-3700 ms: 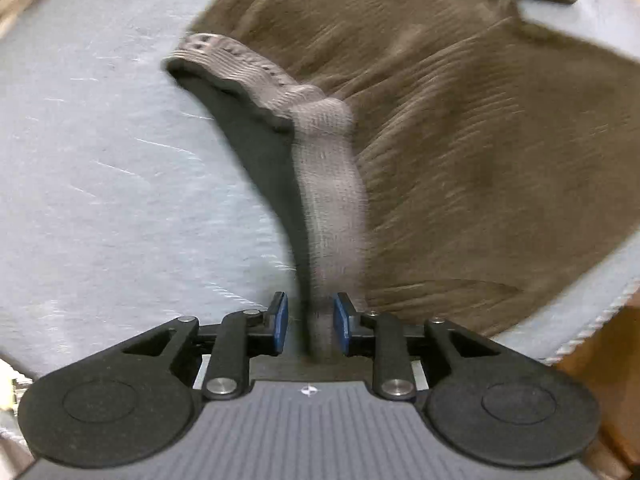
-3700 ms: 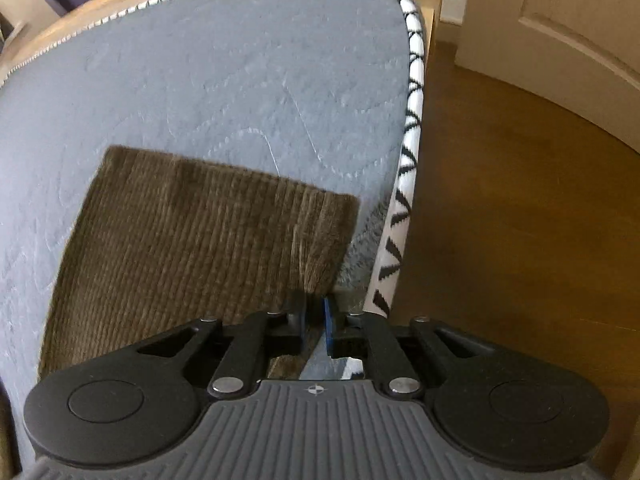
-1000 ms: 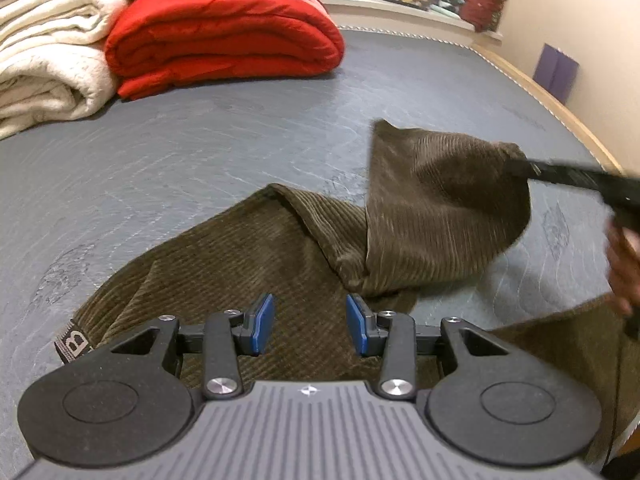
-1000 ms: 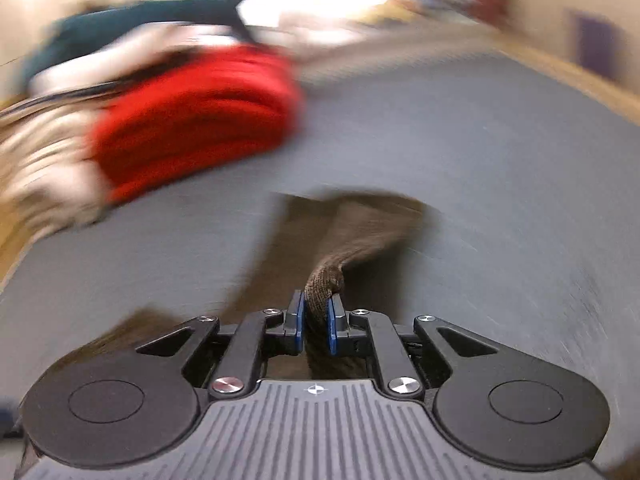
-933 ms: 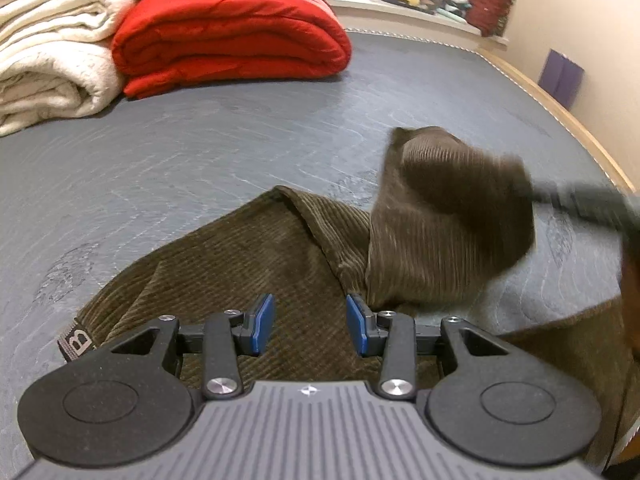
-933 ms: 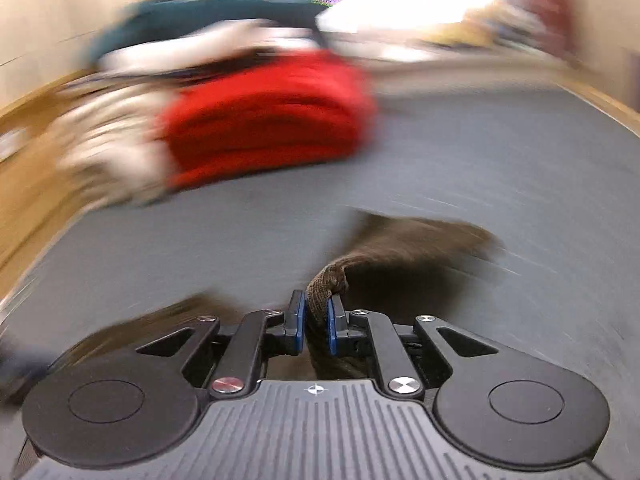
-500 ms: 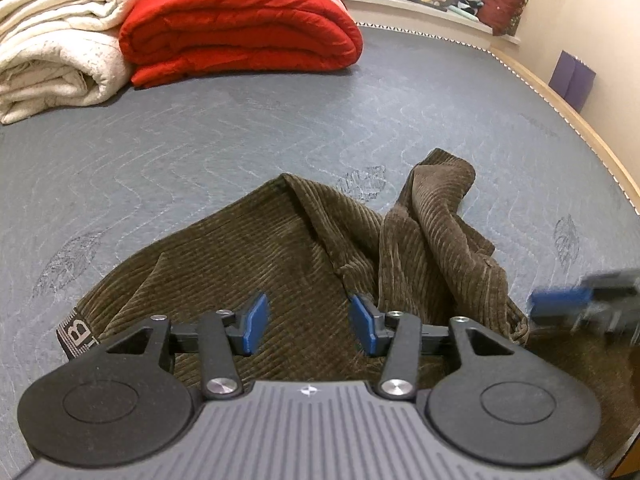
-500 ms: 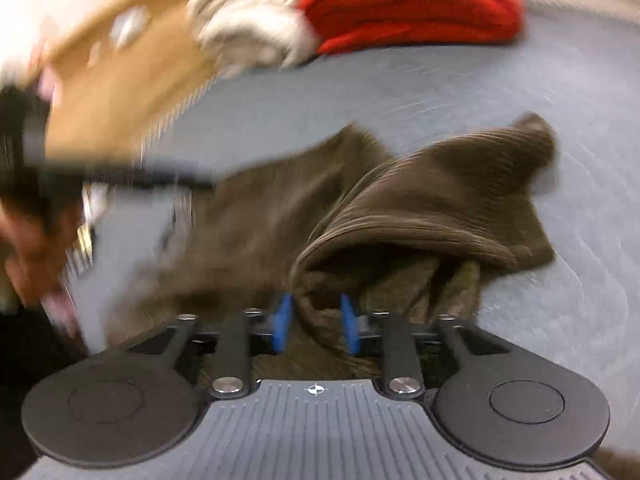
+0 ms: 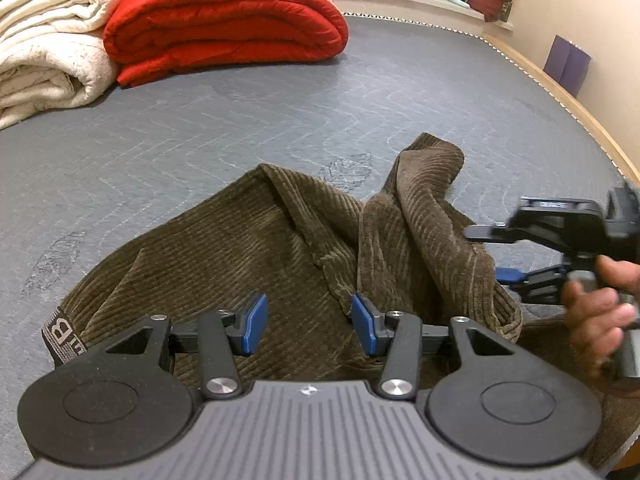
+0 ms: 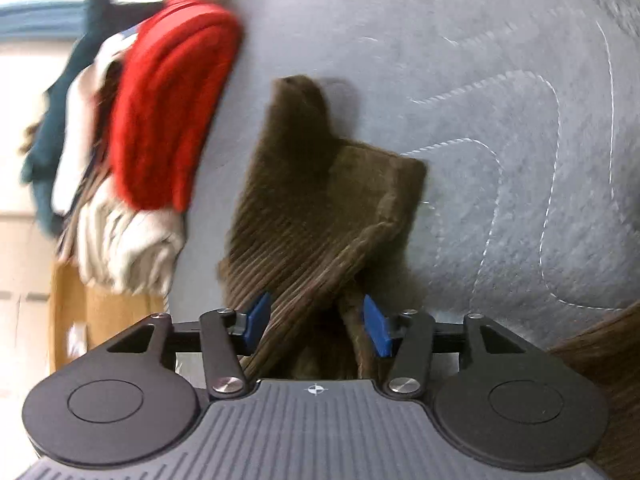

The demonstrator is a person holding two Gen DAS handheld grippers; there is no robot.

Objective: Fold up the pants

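both my grippers — left gripper (image 9: 306, 322) and right gripper (image 10: 316, 326) — gape over the brown pants (image 9: 248, 248), red blanket (image 9: 224, 16) at 11 o'clock.

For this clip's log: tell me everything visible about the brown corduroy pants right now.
The brown ribbed corduroy pants lie crumpled, not yet neatly folded, on the grey quilted mattress. A grey woven waistband with a large letter B shows at the left edge. One leg is flopped back over the rest in a rumpled heap. Both the left gripper and right gripper are open over the cloth.
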